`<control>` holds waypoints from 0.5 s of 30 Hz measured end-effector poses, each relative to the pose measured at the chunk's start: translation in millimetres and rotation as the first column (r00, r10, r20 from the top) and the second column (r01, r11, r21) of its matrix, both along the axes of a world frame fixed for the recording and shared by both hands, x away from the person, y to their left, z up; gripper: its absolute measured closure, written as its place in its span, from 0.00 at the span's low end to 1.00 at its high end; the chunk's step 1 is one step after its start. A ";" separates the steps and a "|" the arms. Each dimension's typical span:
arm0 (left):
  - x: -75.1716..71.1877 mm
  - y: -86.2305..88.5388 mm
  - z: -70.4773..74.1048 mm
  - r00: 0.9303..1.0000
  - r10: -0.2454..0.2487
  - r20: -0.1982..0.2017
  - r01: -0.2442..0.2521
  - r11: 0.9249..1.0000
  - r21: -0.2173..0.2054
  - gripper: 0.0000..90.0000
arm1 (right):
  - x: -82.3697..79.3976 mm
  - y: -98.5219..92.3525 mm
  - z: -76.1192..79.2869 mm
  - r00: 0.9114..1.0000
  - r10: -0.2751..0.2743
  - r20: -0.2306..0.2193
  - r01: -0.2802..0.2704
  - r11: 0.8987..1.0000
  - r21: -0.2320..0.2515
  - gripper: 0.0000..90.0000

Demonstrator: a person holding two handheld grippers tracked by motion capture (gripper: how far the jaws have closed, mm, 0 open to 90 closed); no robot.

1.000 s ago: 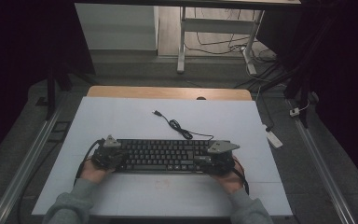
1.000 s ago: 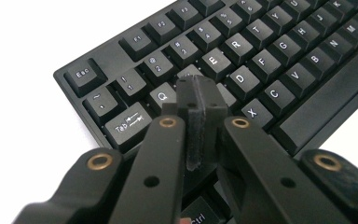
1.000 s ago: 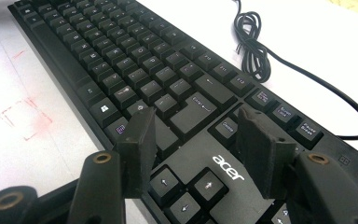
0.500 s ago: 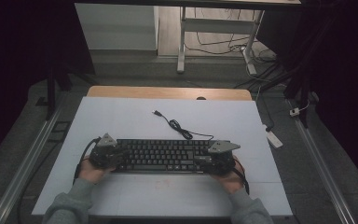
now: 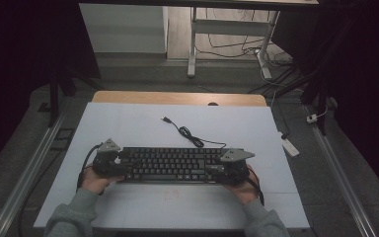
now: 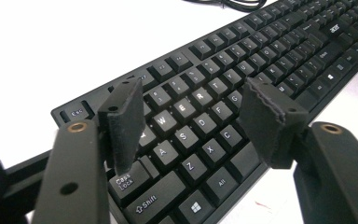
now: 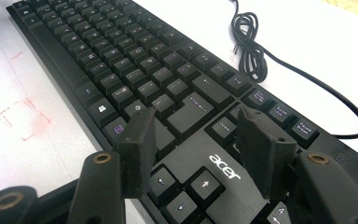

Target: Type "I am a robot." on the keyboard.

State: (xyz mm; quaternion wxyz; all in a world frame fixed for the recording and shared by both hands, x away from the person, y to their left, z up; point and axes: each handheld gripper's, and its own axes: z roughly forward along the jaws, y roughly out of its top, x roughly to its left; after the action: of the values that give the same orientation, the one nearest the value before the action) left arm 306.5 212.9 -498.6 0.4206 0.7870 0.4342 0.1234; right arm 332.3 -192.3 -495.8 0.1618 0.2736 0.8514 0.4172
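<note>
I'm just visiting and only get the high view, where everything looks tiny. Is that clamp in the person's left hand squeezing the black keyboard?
Observer: No. The left gripper has just been opening. Its pads stand apart above the keyboard, over the letter keys, with nothing clamped between them.
Operator: And the other clamp?
Observer: The right gripper is open too, over the end with the arrow keys, just past the Enter key.
Operator: Can you read a brand?
Observer: Yes, the acer logo is printed in white above the arrow keys.
</note>
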 end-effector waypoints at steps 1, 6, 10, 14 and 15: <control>-0.1 -0.1 0.3 1.000 -0.001 0.001 0.001 1.000 -0.001 0.43 | -0.1 0.1 0.1 1.000 0.000 0.000 0.000 1.000 0.000 0.53; -0.5 -1.0 0.8 1.000 -0.003 0.002 0.003 1.000 0.002 0.41 | -0.3 0.5 -0.1 1.000 0.001 -0.002 -0.001 1.000 -0.002 0.53; -1.0 -3.2 0.8 1.000 -0.010 0.002 0.010 1.000 0.008 0.40 | -0.3 0.6 -0.1 1.000 0.002 -0.001 -0.002 1.000 -0.002 0.53; -1.8 -5.6 1.5 1.000 -0.019 0.006 0.019 1.000 0.008 0.40 | -0.2 0.4 0.0 1.000 -0.001 -0.002 0.001 1.000 -0.004 0.53; -2.2 -6.5 1.7 1.000 -0.018 0.006 0.018 1.000 0.007 0.40 | -0.2 0.4 -0.1 1.000 -0.001 -0.002 0.001 1.000 -0.004 0.53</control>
State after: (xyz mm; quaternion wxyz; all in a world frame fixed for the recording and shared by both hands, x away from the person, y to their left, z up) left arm 304.3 206.5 -496.9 0.4203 0.7920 0.4252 0.1234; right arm 332.1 -191.9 -495.9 0.1617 0.2742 0.8523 0.4150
